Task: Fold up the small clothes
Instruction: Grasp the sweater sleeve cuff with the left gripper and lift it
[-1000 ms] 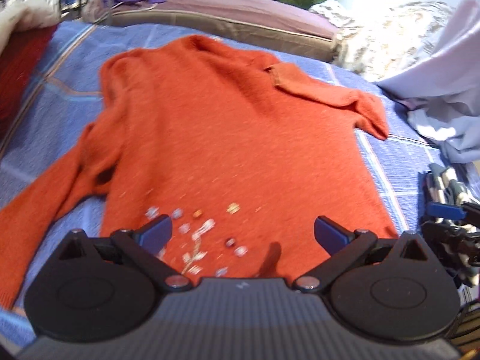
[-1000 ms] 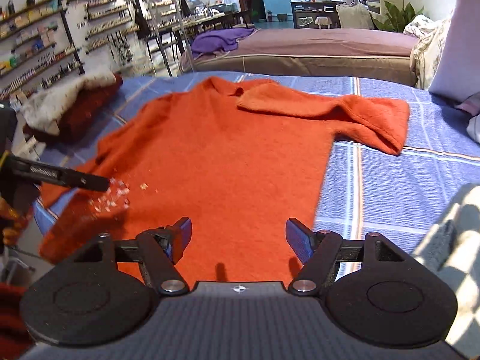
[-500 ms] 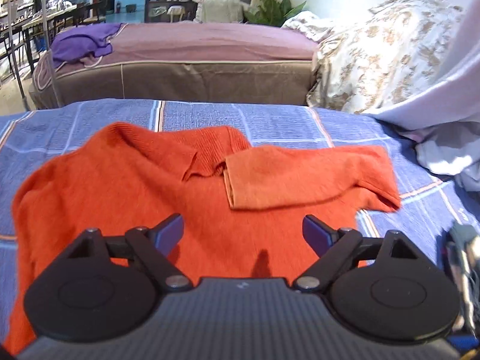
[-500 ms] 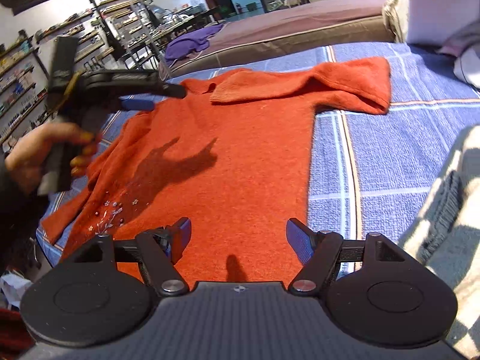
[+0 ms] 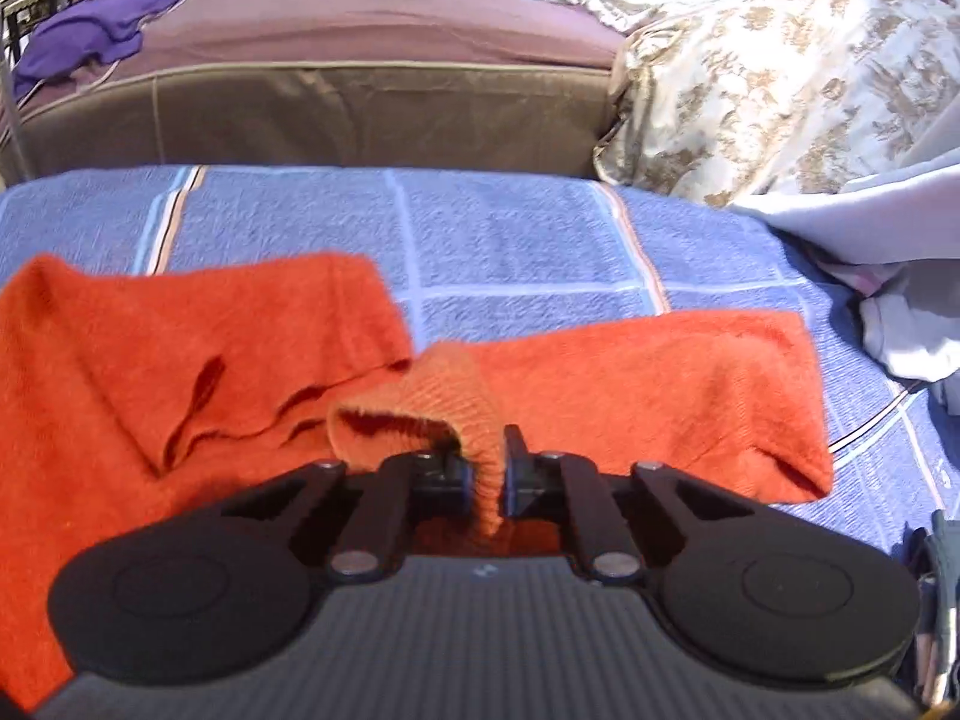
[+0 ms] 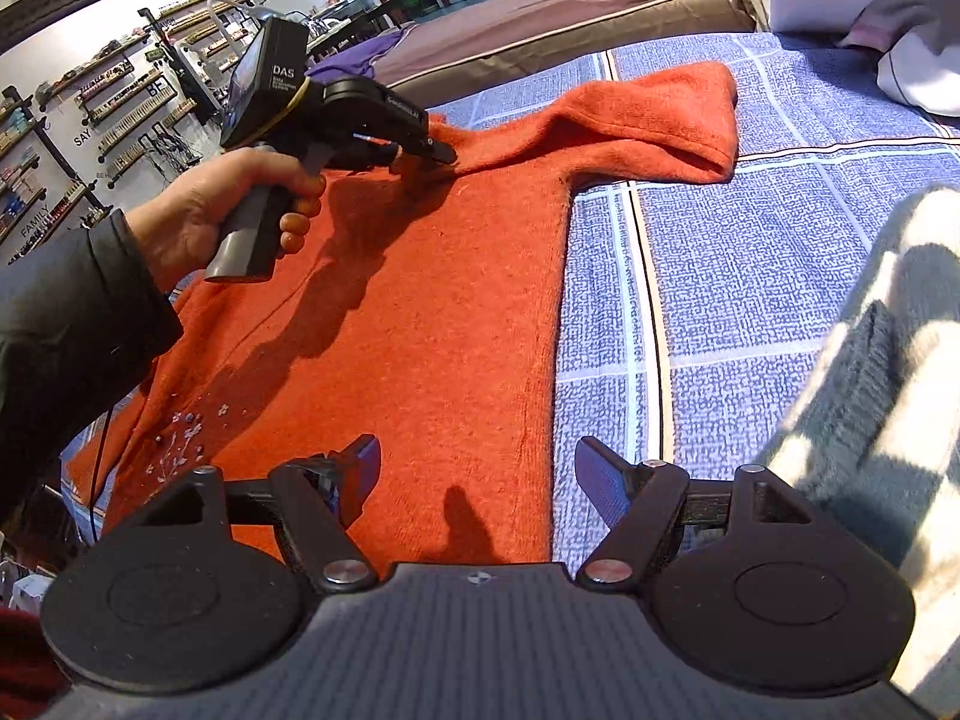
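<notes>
An orange sweater (image 6: 420, 312) lies flat on a blue checked blanket (image 6: 750, 276), with one sleeve (image 6: 648, 114) folded across its top. In the left wrist view the sleeve's ribbed cuff (image 5: 444, 396) bunches up between the pads of my left gripper (image 5: 485, 474), whose jaws are closing tight and pressing on it. The right wrist view shows that left gripper (image 6: 441, 153) held by a hand (image 6: 228, 204) at the sweater's neckline. My right gripper (image 6: 477, 468) stands open just above the sweater's near hem by its right edge, with nothing between its fingers.
A black-and-white checked cloth (image 6: 888, 372) lies at the near right. White and lilac fabric (image 5: 888, 252) and floral bedding (image 5: 780, 78) lie at the far right. A brown couch (image 5: 360, 114) with a purple cloth (image 5: 78, 42) stands behind the blanket. Small beads (image 6: 180, 438) dot the sweater's left hem.
My left gripper travelled from the sweater's hem up to the neckline and shut on the folded sleeve's cuff, lifting it a little. My right gripper rolled slightly and stayed open over the hem.
</notes>
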Demonstrator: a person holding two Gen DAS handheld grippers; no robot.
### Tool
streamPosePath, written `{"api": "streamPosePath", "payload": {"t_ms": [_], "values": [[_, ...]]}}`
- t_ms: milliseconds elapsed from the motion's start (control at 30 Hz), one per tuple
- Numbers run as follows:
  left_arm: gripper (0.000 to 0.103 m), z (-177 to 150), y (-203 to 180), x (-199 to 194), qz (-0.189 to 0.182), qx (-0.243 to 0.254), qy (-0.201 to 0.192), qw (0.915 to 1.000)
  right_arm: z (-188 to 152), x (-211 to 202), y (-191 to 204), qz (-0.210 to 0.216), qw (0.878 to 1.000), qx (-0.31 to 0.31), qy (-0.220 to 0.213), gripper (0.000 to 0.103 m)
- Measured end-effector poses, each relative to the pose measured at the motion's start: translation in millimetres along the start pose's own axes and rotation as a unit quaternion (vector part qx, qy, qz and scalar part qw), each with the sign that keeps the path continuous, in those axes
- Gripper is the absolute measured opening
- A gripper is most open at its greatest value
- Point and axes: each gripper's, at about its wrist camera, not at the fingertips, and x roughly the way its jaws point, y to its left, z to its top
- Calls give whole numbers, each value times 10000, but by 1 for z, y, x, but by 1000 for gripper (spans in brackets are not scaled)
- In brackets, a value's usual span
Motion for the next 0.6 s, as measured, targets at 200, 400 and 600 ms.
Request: {"api": "streamPosePath", "payload": {"t_ms": [200,400,600], "values": [[6,19,19,-100,-536,-264,-1180,9912,27,9,-8,45,9993,256,-270,103],[6,-9,99,-219,419,-685,-1859,9793,53,30,1,304,9983,254,-434,103],[7,-83,176,-242,1139,-1378,-1250,9759,73,57,8,317,9979,449,-356,103]]}}
